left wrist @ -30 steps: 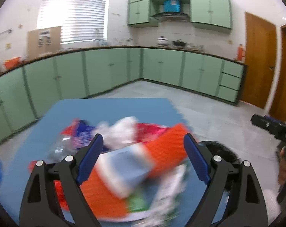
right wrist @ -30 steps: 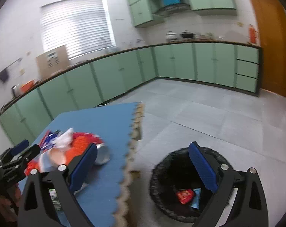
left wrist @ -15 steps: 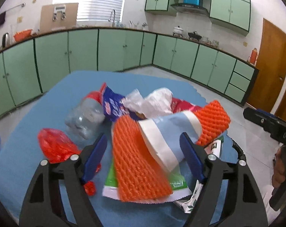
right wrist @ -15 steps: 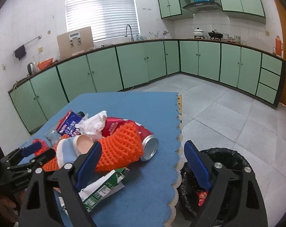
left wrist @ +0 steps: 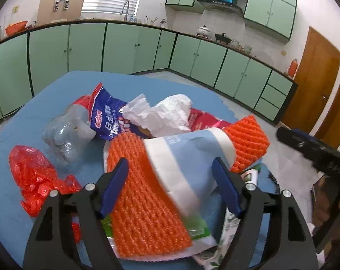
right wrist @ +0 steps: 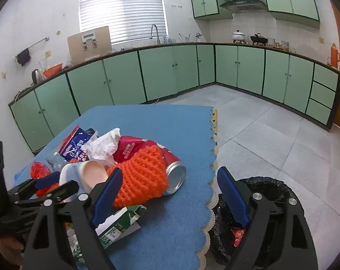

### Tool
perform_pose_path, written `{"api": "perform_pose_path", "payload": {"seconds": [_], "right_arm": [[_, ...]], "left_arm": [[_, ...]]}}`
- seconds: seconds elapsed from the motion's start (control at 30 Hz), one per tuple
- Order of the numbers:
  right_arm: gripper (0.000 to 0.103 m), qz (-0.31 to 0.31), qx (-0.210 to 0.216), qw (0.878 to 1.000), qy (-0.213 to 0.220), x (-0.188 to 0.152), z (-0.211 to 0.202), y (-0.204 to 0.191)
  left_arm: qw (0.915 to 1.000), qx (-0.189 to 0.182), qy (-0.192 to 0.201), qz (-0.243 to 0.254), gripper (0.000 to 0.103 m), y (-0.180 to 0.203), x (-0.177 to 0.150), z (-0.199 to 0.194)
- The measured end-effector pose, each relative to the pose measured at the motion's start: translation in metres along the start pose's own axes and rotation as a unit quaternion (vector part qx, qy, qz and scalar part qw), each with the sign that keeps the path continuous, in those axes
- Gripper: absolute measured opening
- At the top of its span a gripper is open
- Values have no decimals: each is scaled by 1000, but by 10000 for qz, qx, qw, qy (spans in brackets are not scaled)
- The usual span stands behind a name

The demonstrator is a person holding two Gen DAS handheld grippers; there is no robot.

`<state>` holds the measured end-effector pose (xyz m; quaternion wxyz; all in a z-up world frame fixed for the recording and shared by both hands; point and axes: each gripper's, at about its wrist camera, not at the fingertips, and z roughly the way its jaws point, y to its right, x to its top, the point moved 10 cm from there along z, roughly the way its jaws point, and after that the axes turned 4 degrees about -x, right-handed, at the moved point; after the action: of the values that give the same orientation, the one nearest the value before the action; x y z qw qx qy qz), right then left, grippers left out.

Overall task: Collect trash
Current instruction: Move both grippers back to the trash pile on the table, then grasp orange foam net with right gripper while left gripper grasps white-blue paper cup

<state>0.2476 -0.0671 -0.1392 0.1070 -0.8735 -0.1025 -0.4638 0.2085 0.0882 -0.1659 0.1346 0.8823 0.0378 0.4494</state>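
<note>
Nearest in the left wrist view, the left tongs [left wrist: 170,184] are spread wide and grasp nothing; a paper cup [left wrist: 192,157] and an orange foam net [left wrist: 142,202] lie between the blue fingertips [left wrist: 115,180], probably because one of these is meant to be taken first. The cup lies on its side atop the net, so a squeeze may crush it rather than lift it. Under both, a green-and-white carton [right wrist: 115,225] is pressed flat against the blue-matted bench [right wrist: 170,123].

The right tongs [right wrist: 167,193] are likewise released and empty, held over the bench edge between the heap and a black-lined bin [right wrist: 282,186] on the floor just beside the bench; some wrappers already lie in it, so collection is judged partly done.

Further off, a red can [right wrist: 172,171] lies half covered by the net, a red plastic bag [left wrist: 34,175] and a crushed clear bottle [left wrist: 64,132] sit to the left, and a blue snack packet [left wrist: 106,117] and white tissue [left wrist: 165,112] crown the far side of the heap.
</note>
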Motion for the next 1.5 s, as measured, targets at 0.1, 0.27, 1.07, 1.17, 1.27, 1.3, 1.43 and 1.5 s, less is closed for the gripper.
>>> {"api": "perform_pose_path", "payload": {"seconds": [0.1,0.27,1.07,1.17,1.27,1.3,1.43,1.5], "right_arm": [[84,37,4,10000,10,0,1,3],[84,48,-8,10000,3,-2,0,6],[73,-23,231,9995,-193,-10,8,1],[73,-128,306,9990,-286,-13,13,-8],[73,-143,338,9988,-319,-14,16,-14],[73,-143,350,9987,-327,-15,16,-14],[71,-226,351,9983,-408,-16,19,-17],[71,-250,314,9981,-469,-17,23,-17]], "left_arm": [[9999,-96,62,-44,83,7,4,-4],[9998,-179,16,-80,90,18,6,3],[9997,-226,60,-26,25,25,8,9],[9998,-207,34,4,26,19,7,7],[9998,-195,-57,-90,27,11,2,7],[9998,-178,-71,-72,27,10,0,8],[9998,-175,-36,-57,25,7,-1,5],[9998,-178,105,-11,25,7,4,-3]]}}
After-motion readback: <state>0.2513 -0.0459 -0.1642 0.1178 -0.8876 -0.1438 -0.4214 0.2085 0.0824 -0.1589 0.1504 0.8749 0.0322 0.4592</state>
